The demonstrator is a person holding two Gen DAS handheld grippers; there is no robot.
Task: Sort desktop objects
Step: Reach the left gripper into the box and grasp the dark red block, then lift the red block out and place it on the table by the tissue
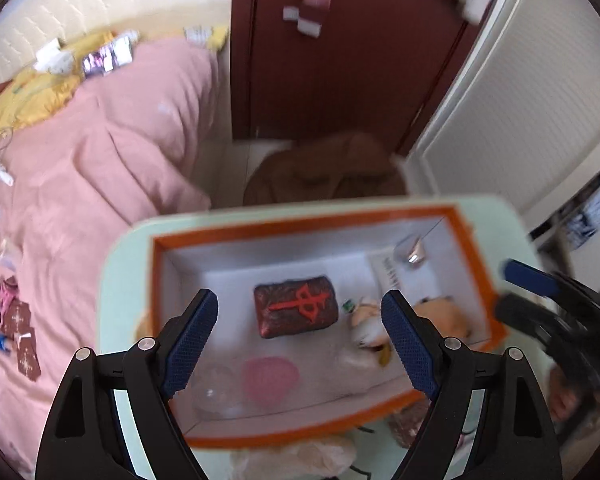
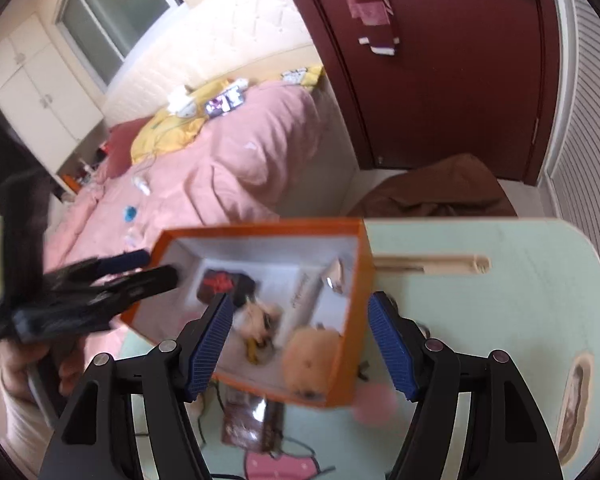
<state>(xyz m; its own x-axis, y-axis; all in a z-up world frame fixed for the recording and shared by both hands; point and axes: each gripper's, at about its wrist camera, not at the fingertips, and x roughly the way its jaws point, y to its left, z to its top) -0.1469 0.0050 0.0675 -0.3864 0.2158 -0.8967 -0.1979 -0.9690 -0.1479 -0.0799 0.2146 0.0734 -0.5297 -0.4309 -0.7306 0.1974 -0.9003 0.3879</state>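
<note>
With both hand-held grippers (image 1: 300, 336) (image 2: 300, 336) gaping empty, you risked nudging the orange box (image 1: 300, 228) off the surface's (image 2: 500, 320) bedside edge.

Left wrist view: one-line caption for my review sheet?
Open left gripper above an orange box holding a dark red-marked block and plush toy.
</note>
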